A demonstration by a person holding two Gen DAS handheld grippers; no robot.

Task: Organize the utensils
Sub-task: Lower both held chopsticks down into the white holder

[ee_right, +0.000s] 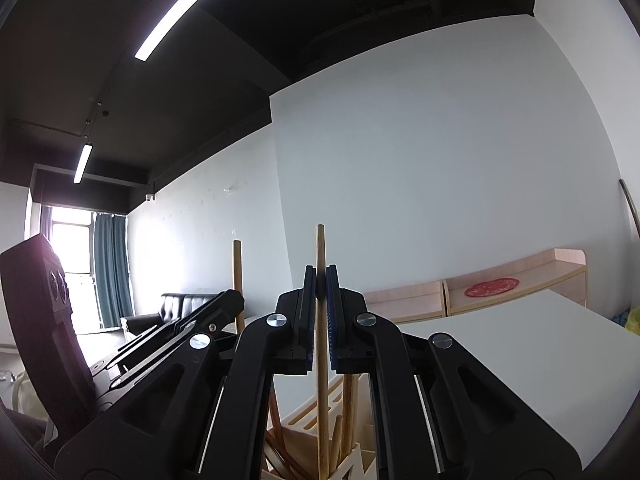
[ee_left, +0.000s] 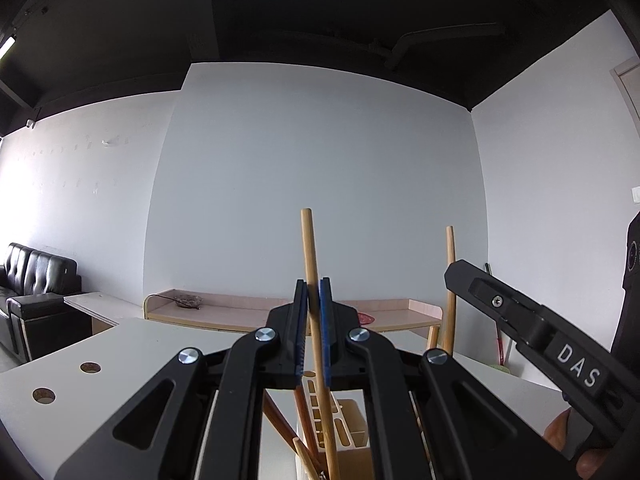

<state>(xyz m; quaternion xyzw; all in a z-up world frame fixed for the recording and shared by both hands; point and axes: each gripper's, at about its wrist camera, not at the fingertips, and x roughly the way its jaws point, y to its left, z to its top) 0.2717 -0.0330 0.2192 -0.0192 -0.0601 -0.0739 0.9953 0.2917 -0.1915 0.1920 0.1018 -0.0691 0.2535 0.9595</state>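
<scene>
Both grippers are clamped, one chopstick each: left gripper (ee_left: pixel 313 292) has its pads closed on a light bamboo chopstick (ee_left: pixel 310 252), right gripper (ee_right: pixel 320 280) pinches a second chopstick (ee_right: pixel 320 248). Both sticks stand near upright, lower ends down in the slotted utensil holder (ee_left: pixel 352 420) on the white table (ee_left: pixel 120 352), among darker chopsticks (ee_left: pixel 280 420) already leaning in it. Risks, as I judge them: grips sit high on thin round stock, so a stick can pivot between the pads and miss its slot; tips can snag the leaning sticks and lever the light holder over; the two grippers work close together, so a sideways move could knock them or the sticks into each other. Tip contact is hidden behind the fingers.
</scene>
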